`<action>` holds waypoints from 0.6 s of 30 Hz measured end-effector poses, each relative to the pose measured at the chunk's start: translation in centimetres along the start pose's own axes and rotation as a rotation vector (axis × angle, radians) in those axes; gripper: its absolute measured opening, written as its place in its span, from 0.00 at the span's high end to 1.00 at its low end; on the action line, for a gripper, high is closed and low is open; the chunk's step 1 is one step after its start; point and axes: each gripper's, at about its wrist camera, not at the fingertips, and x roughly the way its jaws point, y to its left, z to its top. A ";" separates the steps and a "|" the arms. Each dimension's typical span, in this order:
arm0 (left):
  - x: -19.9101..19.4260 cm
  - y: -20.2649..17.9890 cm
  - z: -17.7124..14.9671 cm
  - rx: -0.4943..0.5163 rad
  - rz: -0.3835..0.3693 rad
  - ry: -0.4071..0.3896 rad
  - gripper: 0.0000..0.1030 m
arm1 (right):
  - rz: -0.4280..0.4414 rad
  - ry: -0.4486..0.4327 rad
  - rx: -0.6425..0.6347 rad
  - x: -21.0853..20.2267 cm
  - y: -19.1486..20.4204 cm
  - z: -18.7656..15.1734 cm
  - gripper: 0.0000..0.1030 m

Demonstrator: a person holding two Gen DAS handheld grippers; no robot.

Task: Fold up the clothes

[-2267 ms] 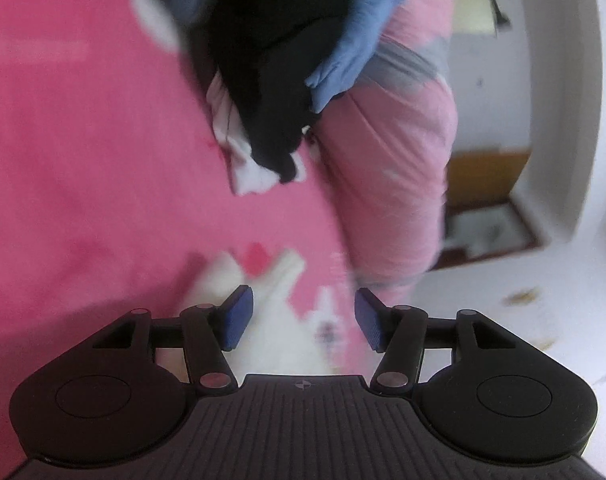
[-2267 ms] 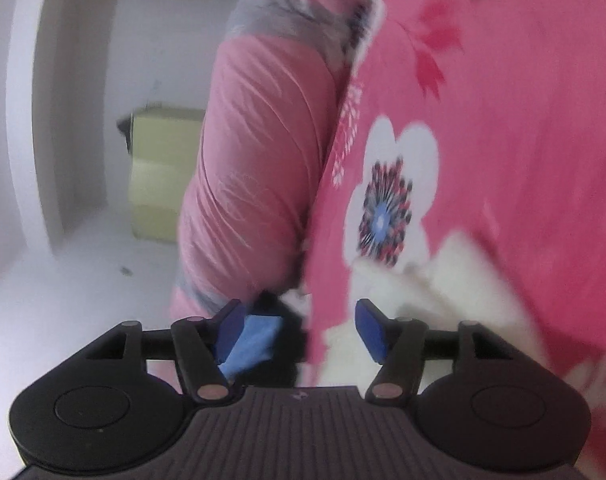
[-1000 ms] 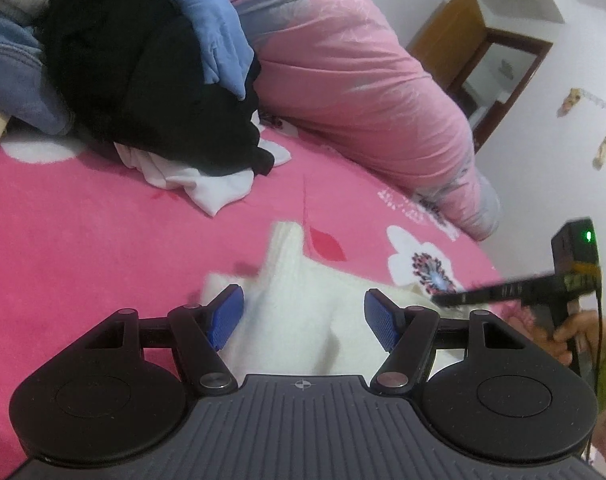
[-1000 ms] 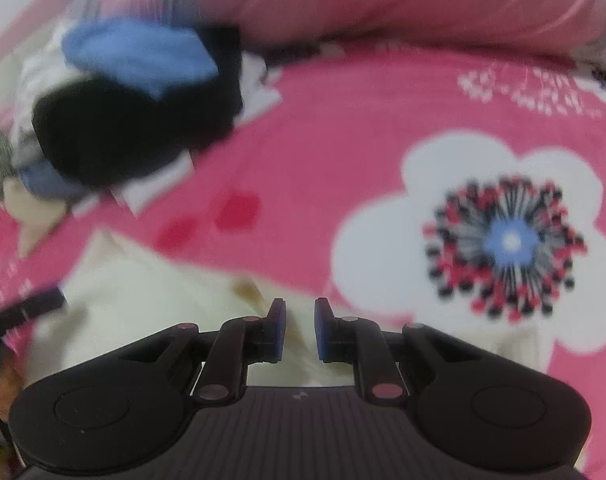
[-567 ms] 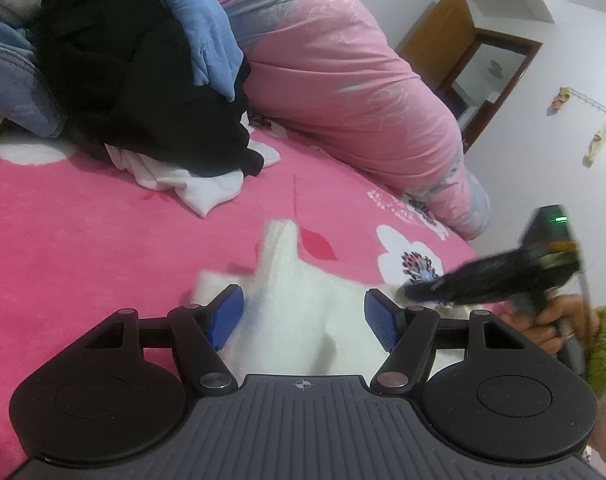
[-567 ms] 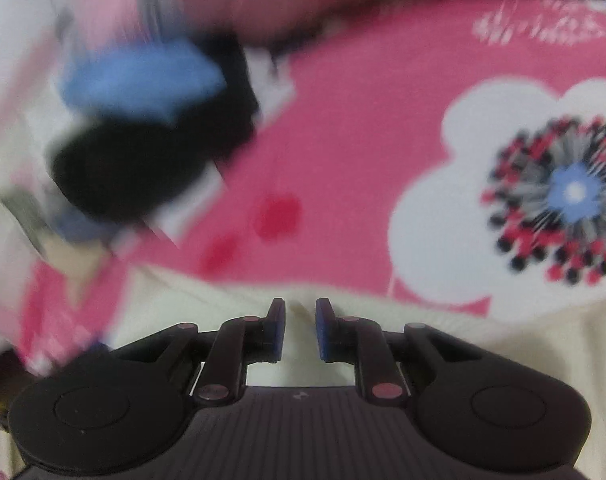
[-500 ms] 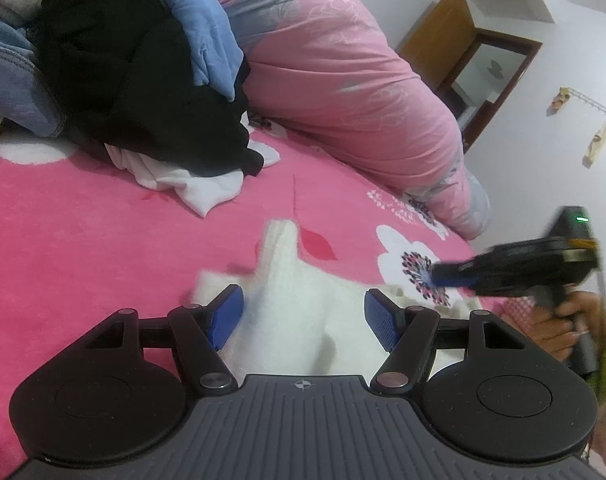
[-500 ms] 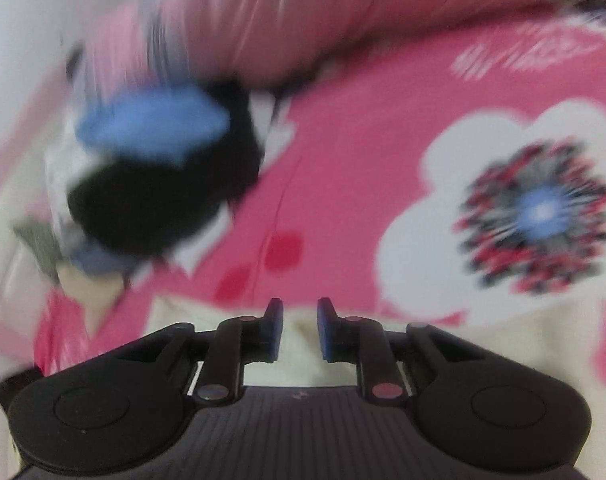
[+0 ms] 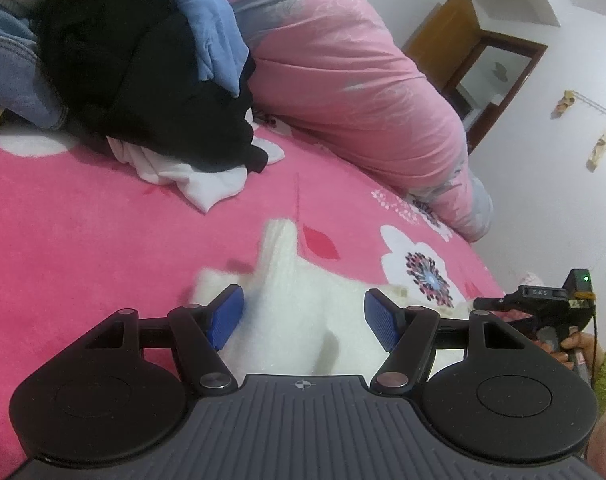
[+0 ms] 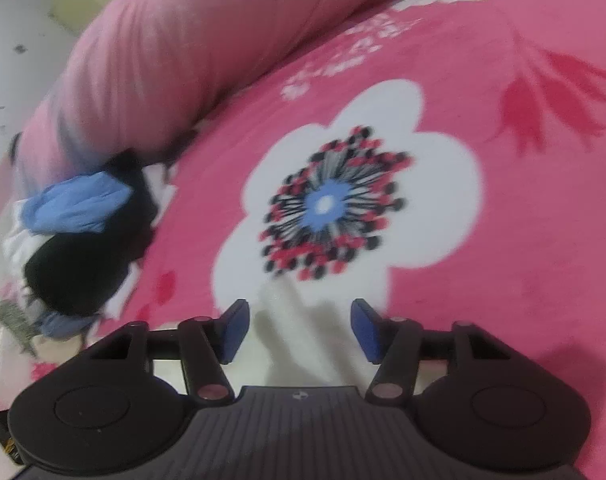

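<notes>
— What does the white top (image 9: 303,304) look like?
— It is soft and fuzzy. It lies flat on the pink bed (image 9: 83,240), with one bit poking up.
— And the other clothes (image 9: 143,60)?
— Black, blue and white ones sit in a messy heap farther back.

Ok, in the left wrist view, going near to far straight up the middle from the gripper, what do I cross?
left gripper → cream garment → pink floral bedspread → pile of dark and blue clothes
</notes>
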 end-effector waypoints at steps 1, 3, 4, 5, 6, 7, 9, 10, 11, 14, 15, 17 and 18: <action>0.0 -0.1 0.0 0.000 0.005 -0.002 0.37 | -0.006 -0.009 -0.027 0.0 0.4 -0.1 0.64; 0.0 -0.2 0.0 0.009 0.012 -0.001 0.37 | -0.027 -0.030 -0.082 0.0 1.3 -0.4 0.76; 0.1 -0.4 0.0 0.015 0.016 0.001 0.37 | -0.030 -0.044 -0.108 -0.2 1.7 -0.7 0.84; 0.1 -0.5 0.0 0.022 0.023 0.003 0.37 | -0.031 -0.058 -0.133 -0.4 2.2 -0.9 0.87; 0.1 -0.6 0.0 0.031 0.031 0.005 0.38 | -0.033 -0.073 -0.159 -0.6 2.6 -1.2 0.87; 0.1 -0.8 0.1 0.040 0.041 0.006 0.39 | -0.020 -0.089 -0.180 -1.0 3.0 -1.4 0.88; 0.2 -1.3 0.1 0.060 0.061 0.011 0.41 | 0.008 -0.118 -0.210 -1.6 3.5 -1.8 0.88; 0.2 -1.4 0.2 0.069 0.071 0.014 0.42 | 0.022 -0.130 -0.221 -1.9 3.7 -1.9 0.88; 0.4 -1.6 0.3 0.073 0.085 0.020 0.43 | 0.035 -0.133 -0.227 -2.0 3.7 -2.1 0.88; 1.2 -1.9 0.6 0.067 0.145 0.051 0.47 | 0.010 -0.105 -0.237 -1.3 3.8 -2.2 0.86; 1.5 -1.9 0.7 0.060 0.162 0.061 0.48 | -0.003 -0.092 -0.236 -1.0 3.8 -2.3 0.85; 2.1 -2.0 1.0 0.050 0.196 0.079 0.52 | -0.025 -0.074 -0.234 -0.5 3.7 -2.6 0.84; 2.3 -2.1 1.0 0.049 0.215 0.083 0.60 | -0.026 -0.091 -0.242 -0.8 3.9 -2.7 0.85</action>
